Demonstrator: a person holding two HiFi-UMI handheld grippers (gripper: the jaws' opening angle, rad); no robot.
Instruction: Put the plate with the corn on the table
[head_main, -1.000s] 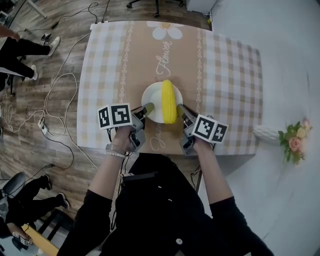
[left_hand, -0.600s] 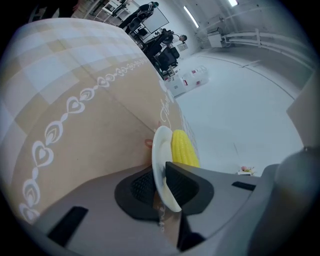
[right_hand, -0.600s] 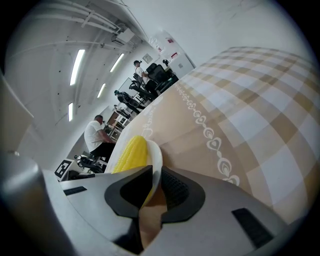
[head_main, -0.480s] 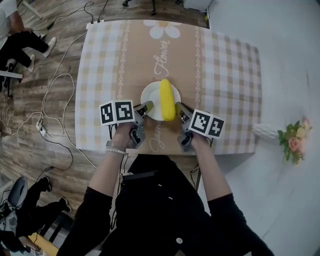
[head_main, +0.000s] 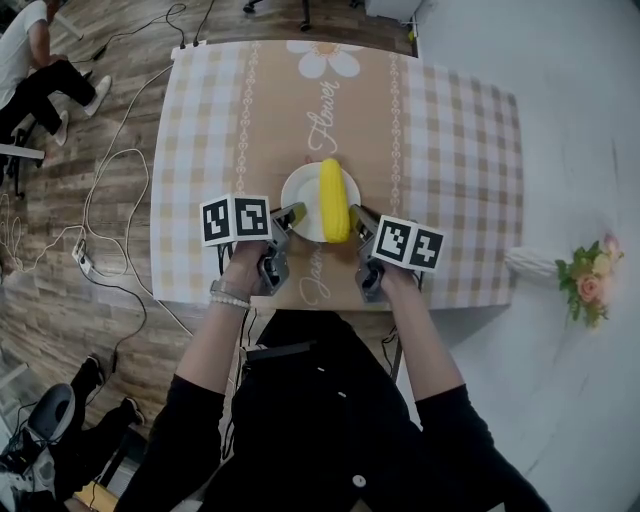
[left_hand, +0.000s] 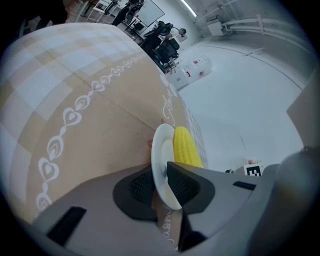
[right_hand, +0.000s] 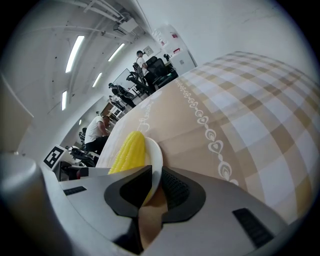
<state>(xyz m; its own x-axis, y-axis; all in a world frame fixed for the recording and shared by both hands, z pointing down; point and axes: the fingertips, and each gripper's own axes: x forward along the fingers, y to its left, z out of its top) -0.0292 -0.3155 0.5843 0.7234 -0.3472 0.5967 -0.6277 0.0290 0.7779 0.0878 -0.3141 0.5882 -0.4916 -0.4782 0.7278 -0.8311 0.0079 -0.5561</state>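
Note:
A small white plate (head_main: 303, 196) carries a yellow corn cob (head_main: 333, 198) over the near middle of the tan checked table (head_main: 450, 160). My left gripper (head_main: 290, 216) is shut on the plate's left rim and my right gripper (head_main: 357, 216) is shut on its right rim. In the left gripper view the plate (left_hand: 162, 155) stands edge-on between the dark pads, with the corn (left_hand: 185, 148) on its far side. The right gripper view shows the plate rim (right_hand: 154, 161) pinched in the pads beside the corn (right_hand: 128, 151). Whether the plate touches the cloth I cannot tell.
The tablecloth has a flower print (head_main: 327, 60) at its far end. Cables (head_main: 110, 190) trail over the wooden floor to the left, where a seated person (head_main: 40, 70) is. A bunch of flowers (head_main: 585, 280) lies on the white floor at the right.
Both grippers and the plate have shifted slightly toward the table's middle since one second ago, and hardly at all in the last half second. Both grips are unchanged.

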